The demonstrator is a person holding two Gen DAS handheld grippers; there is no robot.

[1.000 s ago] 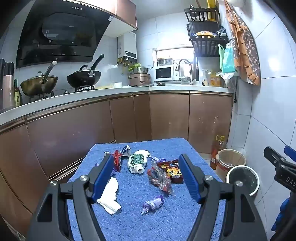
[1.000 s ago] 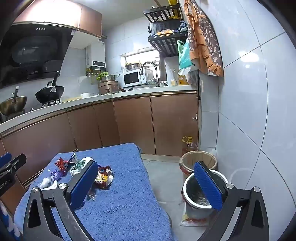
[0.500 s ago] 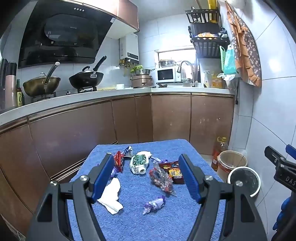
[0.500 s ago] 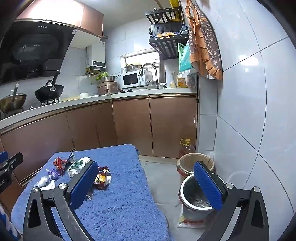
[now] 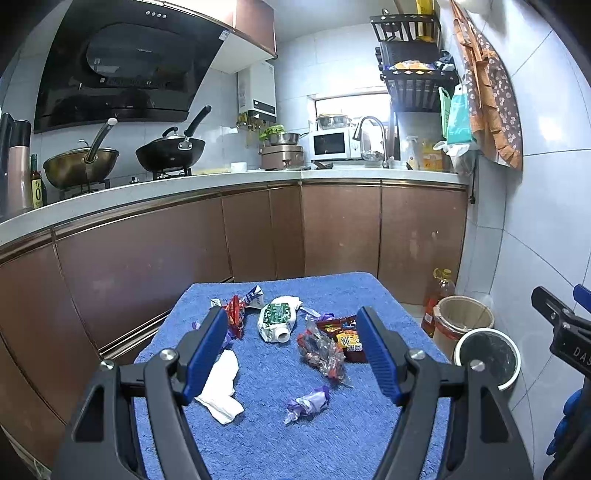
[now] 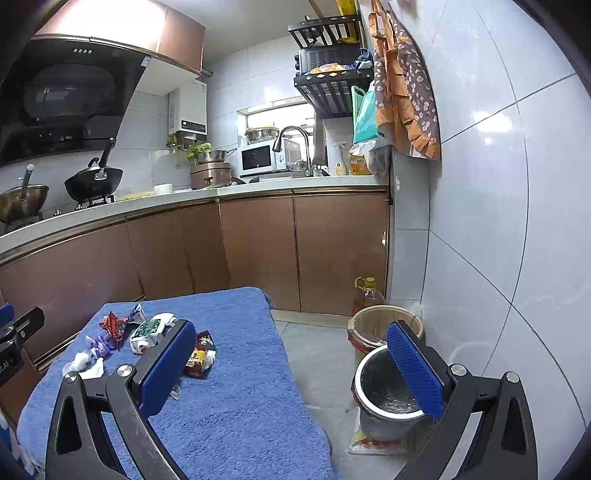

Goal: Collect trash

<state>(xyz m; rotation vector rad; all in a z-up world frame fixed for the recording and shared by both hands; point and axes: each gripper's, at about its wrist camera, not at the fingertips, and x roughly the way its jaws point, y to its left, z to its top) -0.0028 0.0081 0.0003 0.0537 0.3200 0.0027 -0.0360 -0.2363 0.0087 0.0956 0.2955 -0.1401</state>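
Hovering over the bench (image 5: 258, 435), both grippers are held with jaws wide and empty; wrappers (image 5: 321, 347) are scattered below.

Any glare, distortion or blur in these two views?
Left wrist: counter edge bows from fisheye, dark corners, trash on the blue towel sharp. Right wrist: ceiling light blows out the upper cabinet, reflections on the wall tiles, seams curved.

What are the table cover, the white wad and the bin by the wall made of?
Table cover: blue terry-like cloth, going by its looped, fuzzy pile. White wad: probably tissue or paper towel; matte, softly crumpled. Bin: looks like metal, from its shiny grey rim and wall; inside it, a glossy, wrinkled liner, likely plastic.
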